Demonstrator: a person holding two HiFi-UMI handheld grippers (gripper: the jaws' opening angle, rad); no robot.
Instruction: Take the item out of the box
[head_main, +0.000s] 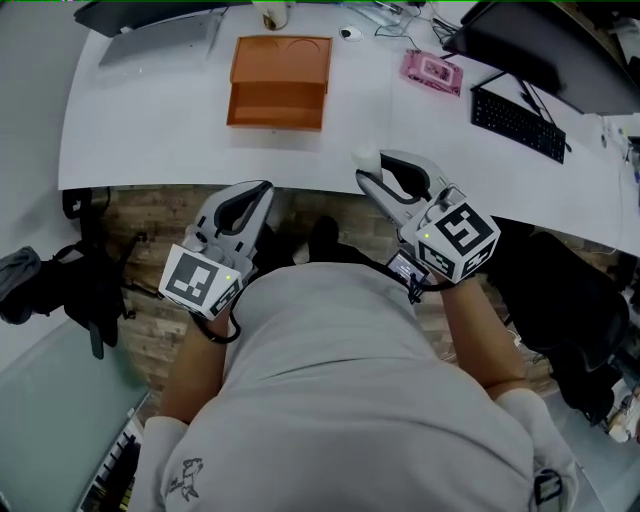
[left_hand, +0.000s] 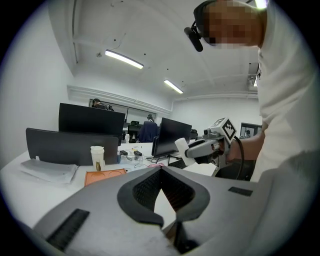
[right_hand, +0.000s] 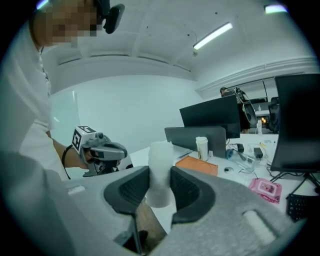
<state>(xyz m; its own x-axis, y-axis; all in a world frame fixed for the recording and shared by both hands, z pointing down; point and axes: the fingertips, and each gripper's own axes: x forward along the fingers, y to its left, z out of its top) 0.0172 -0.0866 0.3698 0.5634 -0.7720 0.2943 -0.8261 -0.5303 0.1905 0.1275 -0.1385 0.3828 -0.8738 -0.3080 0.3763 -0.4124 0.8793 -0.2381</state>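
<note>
**Item clear of box, held in right gripper; set-down outstanding**

Item (right_hand: 161, 155): a white, upright, roughly cylindrical piece. It is no longer in the box. It stands between the jaws of the right gripper (head_main: 372, 168), near the front edge of the table (head_main: 150, 140) and well apart from the box.

Box (head_main: 279, 80): orange, lying open on the table on the far side from the person. Round recesses show in its upper half. It appears empty, though at this distance a small remaining piece could not be ruled out.

Progress: the removal itself reads as done, since the item is lifted out and carried clear. In the inspector's judgement, what remains is to set the item down somewhere on the table and let go of it. No place for it is marked in view.

Right gripper: jaws partly open and clamped on the item. Both pads press against its sides at mid-height, and its top rises above the jaw tips. The hold looks square and upright.

Left gripper (left_hand: 160, 169): jaw tips closed together with nothing between them. It is held off the near edge of the table, beside the right gripper, and touches neither the item nor the box.
</note>
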